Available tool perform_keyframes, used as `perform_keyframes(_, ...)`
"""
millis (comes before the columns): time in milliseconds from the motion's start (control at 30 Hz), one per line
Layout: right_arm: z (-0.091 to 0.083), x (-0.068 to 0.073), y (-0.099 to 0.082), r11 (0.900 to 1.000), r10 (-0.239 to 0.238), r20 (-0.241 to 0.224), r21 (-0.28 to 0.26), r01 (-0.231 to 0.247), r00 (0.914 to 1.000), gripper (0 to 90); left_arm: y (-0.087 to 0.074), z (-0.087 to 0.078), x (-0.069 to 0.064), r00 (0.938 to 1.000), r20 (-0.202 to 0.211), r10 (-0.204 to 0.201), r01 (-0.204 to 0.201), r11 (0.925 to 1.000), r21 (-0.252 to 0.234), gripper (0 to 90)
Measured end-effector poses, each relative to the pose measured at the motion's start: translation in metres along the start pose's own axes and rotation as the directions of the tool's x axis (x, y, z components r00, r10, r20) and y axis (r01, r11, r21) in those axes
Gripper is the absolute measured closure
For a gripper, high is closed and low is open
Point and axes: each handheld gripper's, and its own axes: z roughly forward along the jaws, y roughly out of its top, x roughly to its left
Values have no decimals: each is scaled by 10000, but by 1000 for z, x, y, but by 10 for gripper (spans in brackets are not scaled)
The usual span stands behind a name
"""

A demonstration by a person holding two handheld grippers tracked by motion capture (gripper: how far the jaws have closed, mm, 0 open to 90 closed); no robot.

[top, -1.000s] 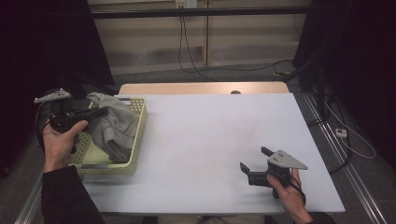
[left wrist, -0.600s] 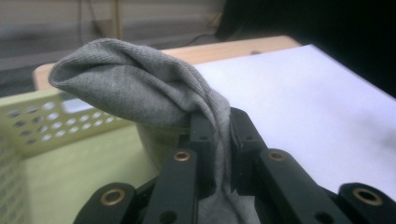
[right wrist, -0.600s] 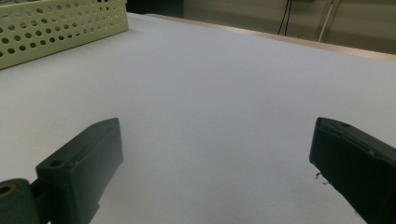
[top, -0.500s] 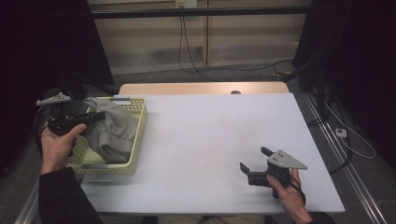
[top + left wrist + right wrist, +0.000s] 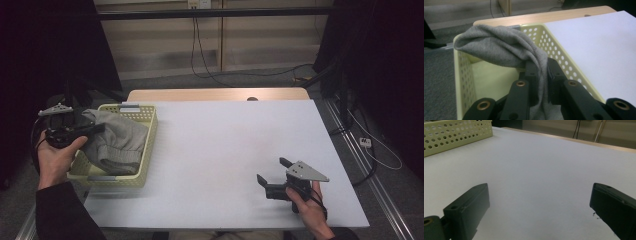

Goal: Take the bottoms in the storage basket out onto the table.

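A grey knitted garment [image 5: 117, 140] lies bunched in a pale yellow perforated basket [image 5: 145, 150] at the table's left edge. My left gripper [image 5: 95, 129] reaches over the basket's left side and is shut on a fold of that garment [image 5: 506, 50], the cloth pinched between its black jaws at the left gripper [image 5: 541, 75]. The basket wall [image 5: 551, 50] runs just right of the jaws. My right gripper [image 5: 270, 172] rests low on the white table near the front right, jaws wide apart. Between the right gripper [image 5: 539, 205] jaws there is bare table.
The white table top [image 5: 240, 140] stretches between basket and right hand. A wooden strip [image 5: 215, 94] borders its far edge. Cables [image 5: 370, 145] lie on the floor to the right. The basket's side [image 5: 456, 132] stands at the far left in the right gripper view.
My left hand and gripper have shifted slightly left and down with the grey garment still pinched. The right gripper has stayed put.
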Motion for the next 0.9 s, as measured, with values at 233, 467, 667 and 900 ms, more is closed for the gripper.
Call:
perform_keyframes(233,0,0,0,10000,8,2,37,-8,10000,26,-5,4,7,9997,-120,-190,192,9997,174,815)
perform_keyframes(467,1,0,0,10000,-15,6,50,15,10000,26,-8,12,10,9996,-137,-257,261,9991,340,815)
perform_keyframes(667,1,0,0,10000,-17,-18,75,17,10000,26,-11,17,16,9981,-364,-497,505,9985,201,814)
perform_keyframes(900,1,0,0,10000,-9,-22,89,9,10000,26,-17,24,24,9959,-658,-620,638,9976,255,815)
